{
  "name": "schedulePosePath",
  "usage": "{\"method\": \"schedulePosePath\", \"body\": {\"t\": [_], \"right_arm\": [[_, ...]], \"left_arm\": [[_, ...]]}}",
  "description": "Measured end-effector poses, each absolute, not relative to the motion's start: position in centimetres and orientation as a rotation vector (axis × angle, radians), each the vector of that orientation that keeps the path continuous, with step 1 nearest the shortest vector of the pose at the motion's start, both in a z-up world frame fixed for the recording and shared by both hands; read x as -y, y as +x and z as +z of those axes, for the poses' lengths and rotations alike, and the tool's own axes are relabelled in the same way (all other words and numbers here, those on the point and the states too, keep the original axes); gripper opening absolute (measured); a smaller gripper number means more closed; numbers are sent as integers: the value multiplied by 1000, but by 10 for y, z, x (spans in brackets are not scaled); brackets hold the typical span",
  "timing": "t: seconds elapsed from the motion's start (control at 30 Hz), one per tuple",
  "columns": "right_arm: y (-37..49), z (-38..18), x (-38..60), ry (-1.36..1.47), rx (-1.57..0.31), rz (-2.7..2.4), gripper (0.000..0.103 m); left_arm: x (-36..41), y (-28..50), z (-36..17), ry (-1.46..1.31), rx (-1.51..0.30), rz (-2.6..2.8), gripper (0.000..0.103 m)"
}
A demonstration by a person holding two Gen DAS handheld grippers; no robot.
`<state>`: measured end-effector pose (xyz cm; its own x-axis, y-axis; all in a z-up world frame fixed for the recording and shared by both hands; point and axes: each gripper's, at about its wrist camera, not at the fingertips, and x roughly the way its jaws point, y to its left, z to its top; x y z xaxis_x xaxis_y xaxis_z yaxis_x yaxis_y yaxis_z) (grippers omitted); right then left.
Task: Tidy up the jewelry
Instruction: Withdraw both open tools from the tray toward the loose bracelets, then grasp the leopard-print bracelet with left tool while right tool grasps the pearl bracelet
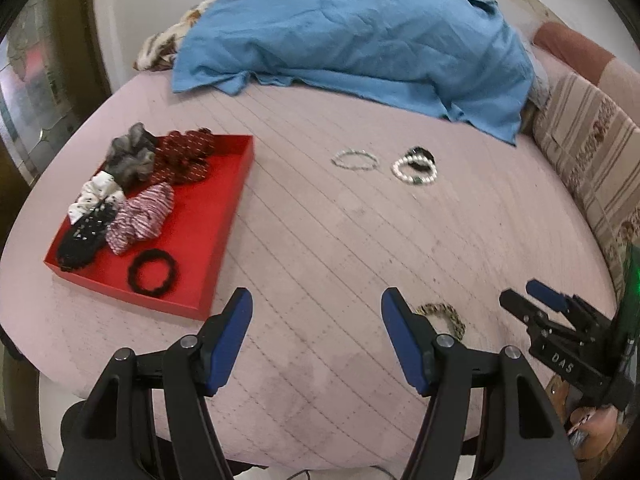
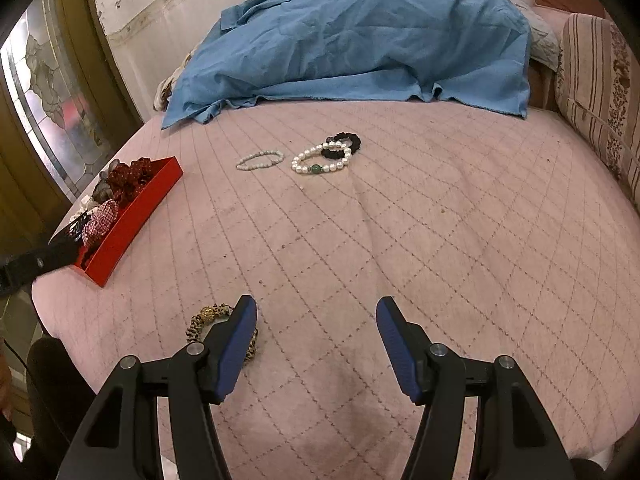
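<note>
A red tray point(image 1: 224, 216) point(image 2: 132, 216) on the pink quilted bed holds several scrunchies point(image 1: 136, 216) and a black hair tie point(image 1: 153, 271). Further back lie a small white bead bracelet point(image 1: 355, 159) point(image 2: 259, 159), a larger pearl bracelet point(image 1: 412, 174) point(image 2: 320, 165) and a black scrunchie point(image 1: 420, 156) point(image 2: 342, 146) touching it. A leopard-print scrunchie point(image 1: 444, 314) point(image 2: 208, 318) lies near the front, partly hidden by fingers. My left gripper point(image 1: 316, 312) is open above the bed, nothing between its pads. My right gripper point(image 2: 316, 316) point(image 1: 532, 296) is open too, just right of the leopard scrunchie.
A blue cloth point(image 1: 352, 36) point(image 2: 360, 40) covers a heap at the back of the bed. Striped floral cushions point(image 1: 592, 160) point(image 2: 600, 80) line the right side. A stained-glass door point(image 2: 52, 92) stands at the left.
</note>
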<state>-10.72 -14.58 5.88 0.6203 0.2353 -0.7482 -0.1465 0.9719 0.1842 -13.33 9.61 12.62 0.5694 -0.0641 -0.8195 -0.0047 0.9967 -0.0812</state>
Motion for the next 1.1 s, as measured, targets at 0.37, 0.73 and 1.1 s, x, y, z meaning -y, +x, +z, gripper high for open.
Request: {"method": "schedulePosePath", "body": {"t": [0.37, 0.73, 1.1], "right_arm": [[-106, 54, 148, 129, -894, 204, 67], [-106, 51, 145, 129, -908, 204, 67], [-107, 51, 146, 131, -909, 200, 67]], "left_arm": [[-81, -135, 112, -36, -993, -50, 66], [-69, -141, 108, 78, -967, -21, 66], [-57, -144, 104, 106, -978, -56, 66]]}}
